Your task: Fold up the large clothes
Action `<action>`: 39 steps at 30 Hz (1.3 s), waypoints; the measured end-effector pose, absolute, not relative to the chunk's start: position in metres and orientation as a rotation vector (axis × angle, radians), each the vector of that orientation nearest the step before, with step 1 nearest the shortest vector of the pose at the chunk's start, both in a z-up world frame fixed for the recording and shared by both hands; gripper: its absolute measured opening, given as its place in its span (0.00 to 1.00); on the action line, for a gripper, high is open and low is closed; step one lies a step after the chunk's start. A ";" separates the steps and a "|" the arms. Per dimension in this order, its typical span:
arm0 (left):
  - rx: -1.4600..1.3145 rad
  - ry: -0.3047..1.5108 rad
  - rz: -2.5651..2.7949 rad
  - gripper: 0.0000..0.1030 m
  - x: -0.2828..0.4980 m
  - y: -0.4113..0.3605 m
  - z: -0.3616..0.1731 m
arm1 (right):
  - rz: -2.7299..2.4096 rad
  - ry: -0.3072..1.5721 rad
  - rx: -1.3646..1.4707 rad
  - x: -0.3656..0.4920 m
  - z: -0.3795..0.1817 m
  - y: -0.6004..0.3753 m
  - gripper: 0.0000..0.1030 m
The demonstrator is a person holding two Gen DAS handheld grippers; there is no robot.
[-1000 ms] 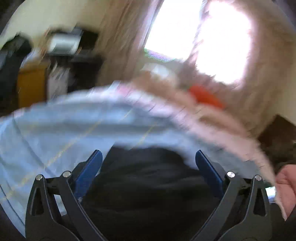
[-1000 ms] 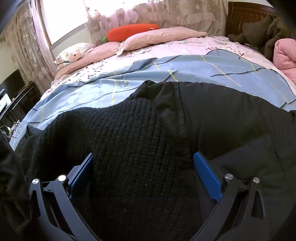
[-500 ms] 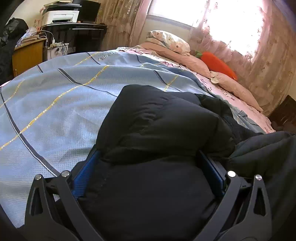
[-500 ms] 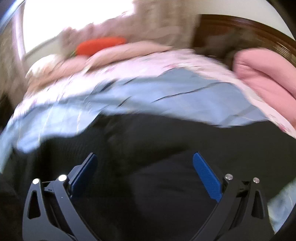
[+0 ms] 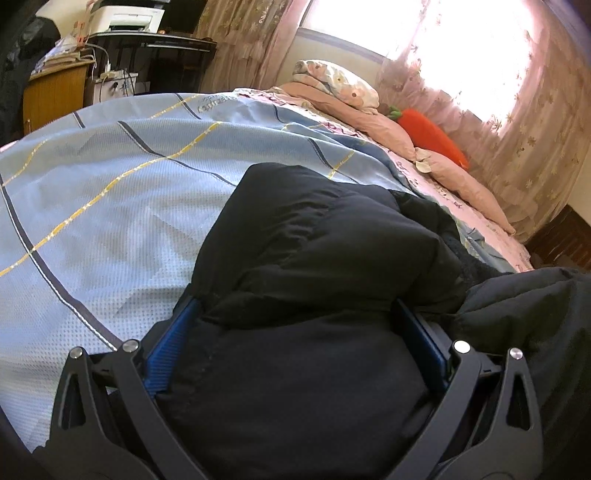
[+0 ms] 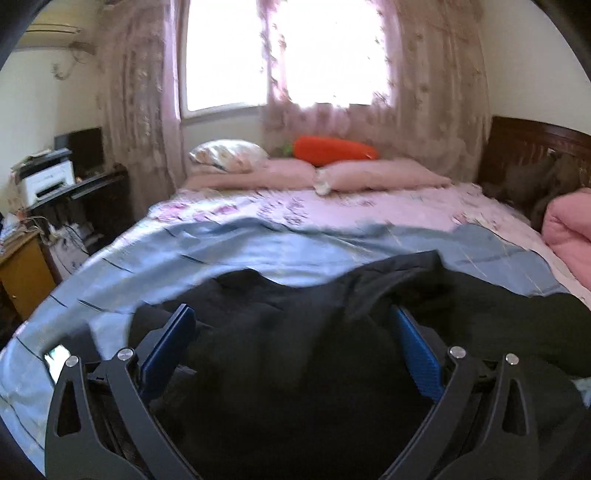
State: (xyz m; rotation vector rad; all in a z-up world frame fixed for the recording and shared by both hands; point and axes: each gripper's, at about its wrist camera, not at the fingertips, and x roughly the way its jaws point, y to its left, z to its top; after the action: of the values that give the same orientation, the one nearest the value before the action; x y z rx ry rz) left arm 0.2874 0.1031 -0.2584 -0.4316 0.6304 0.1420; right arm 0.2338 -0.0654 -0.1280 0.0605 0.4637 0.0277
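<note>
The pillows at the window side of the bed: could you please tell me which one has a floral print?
The floral pillow at the left end of the row, resting on a plain pink pillow. The other pink pillow is plain too, and the orange carrot cushion lies behind them.

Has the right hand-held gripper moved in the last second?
Yes. The right hand-held gripper has lifted and tilted up: the window now fills the upper view, and the bed sits lower.

Left wrist cam: low, close over the black jacket (image 5: 314, 258), looking diagonally across the bed (image 5: 110, 206) toward the window corner. Right wrist cam: higher, further back, facing straight at the window (image 6: 229, 55) across the bed, slightly blurred. Shared: jacket, blue sheet, pink pillows (image 6: 369, 177), carrot plush (image 6: 332, 149), printer (image 5: 129, 16).
</note>
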 end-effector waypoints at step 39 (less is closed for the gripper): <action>-0.443 0.617 0.126 0.98 0.288 0.105 -0.259 | -0.095 0.715 -0.095 0.292 -0.188 -0.065 0.99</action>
State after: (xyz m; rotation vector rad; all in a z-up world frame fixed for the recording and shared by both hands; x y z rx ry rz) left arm 0.2878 0.1050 -0.2592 -0.4432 0.6166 0.1262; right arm 0.2920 -0.0647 -0.1879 -0.0945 0.7146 -0.0947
